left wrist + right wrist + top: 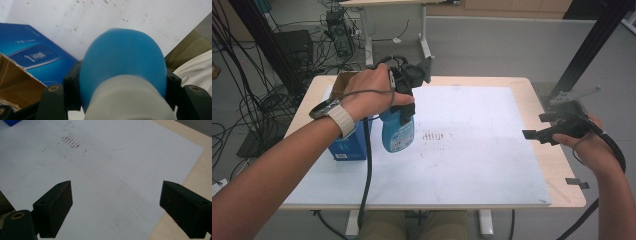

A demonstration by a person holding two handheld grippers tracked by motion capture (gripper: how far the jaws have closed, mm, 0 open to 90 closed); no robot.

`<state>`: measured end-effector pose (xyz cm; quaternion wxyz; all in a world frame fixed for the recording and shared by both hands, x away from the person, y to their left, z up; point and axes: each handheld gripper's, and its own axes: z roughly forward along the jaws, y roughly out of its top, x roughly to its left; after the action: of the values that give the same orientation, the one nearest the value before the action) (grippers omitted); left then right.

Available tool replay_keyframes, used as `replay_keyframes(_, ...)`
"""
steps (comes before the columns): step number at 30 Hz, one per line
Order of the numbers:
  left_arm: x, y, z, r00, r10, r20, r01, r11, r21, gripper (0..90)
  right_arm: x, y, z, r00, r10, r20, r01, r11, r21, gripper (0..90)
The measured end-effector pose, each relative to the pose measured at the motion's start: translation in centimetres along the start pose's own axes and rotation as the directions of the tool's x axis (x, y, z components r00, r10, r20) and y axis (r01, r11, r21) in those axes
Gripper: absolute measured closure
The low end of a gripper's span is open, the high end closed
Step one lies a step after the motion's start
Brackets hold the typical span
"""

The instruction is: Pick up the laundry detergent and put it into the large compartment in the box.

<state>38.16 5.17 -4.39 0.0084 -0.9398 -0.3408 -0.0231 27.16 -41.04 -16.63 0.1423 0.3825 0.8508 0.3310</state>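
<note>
A blue spray bottle (398, 132) with a printed label hangs from my left gripper (404, 102), which is shut on its upper part above the white board (472, 165). In the left gripper view the bottle's blue body (122, 60) and pale neck sit clamped between both black jaws, seen from above. A blue carton (348, 145) stands just left of the bottle; its blue face (35, 56) is close beside it. My right gripper (534, 135) hovers at the table's right edge, open, with nothing between its pads (56, 206).
Red-brown smudge marks (434, 136) stain the middle of the board, and the same marks (71, 142) lie ahead of the right gripper. An open cardboard box (15, 87) sits behind the carton. A small black piece (577, 182) lies on the wooden table at right. Cables cover the floor at left.
</note>
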Motion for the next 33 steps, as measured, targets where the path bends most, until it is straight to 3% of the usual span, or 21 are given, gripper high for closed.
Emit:
replay_keyframes(5, 1.2, 0.0, -0.5, 0.9971, -0.067, 0.035, 0.067, 0.9977, -0.002, 37.0, -0.1, 0.8, 0.5, 0.9997, -0.024, -0.011, 0.023, 1.000, -0.013, 11.1)
replay_keyframes(11, 1.8, 0.0, -1.3, 0.9892, -0.144, 0.031, 0.143, 0.9896, 0.007, 37.1, -0.4, 1.6, 1.2, 0.9991, -0.038, -0.017, 0.038, 0.999, 0.000, 11.1)
replay_keyframes(17, 2.7, -0.8, -2.6, 0.9686, -0.247, 0.029, 0.248, 0.9687, -0.019, 37.0, -0.6, 1.9, 1.4, 0.9985, -0.049, -0.023, 0.049, 0.999, -0.003, 11.1)
replay_keyframes(21, 3.3, -1.1, -3.7, 0.9634, -0.267, 0.025, 0.267, 0.9635, -0.013, 37.1, -0.8, 2.0, 1.4, 0.9984, -0.052, -0.024, 0.052, 0.999, -0.007, 11.1)
replay_keyframes(26, 3.4, -1.6, -5.1, 0.9478, -0.319, 0.007, 0.319, 0.9474, -0.026, 37.1, -1.0, 2.1, 1.4, 0.9982, -0.055, -0.024, 0.054, 0.998, -0.014, 11.1)
replay_keyframes(33, 4.1, -2.3, -6.9, 0.9337, -0.358, 0.005, 0.358, 0.9329, -0.039, 37.1, -1.1, 2.2, 1.6, 0.9979, -0.057, -0.029, 0.057, 0.998, -0.021, 11.1)
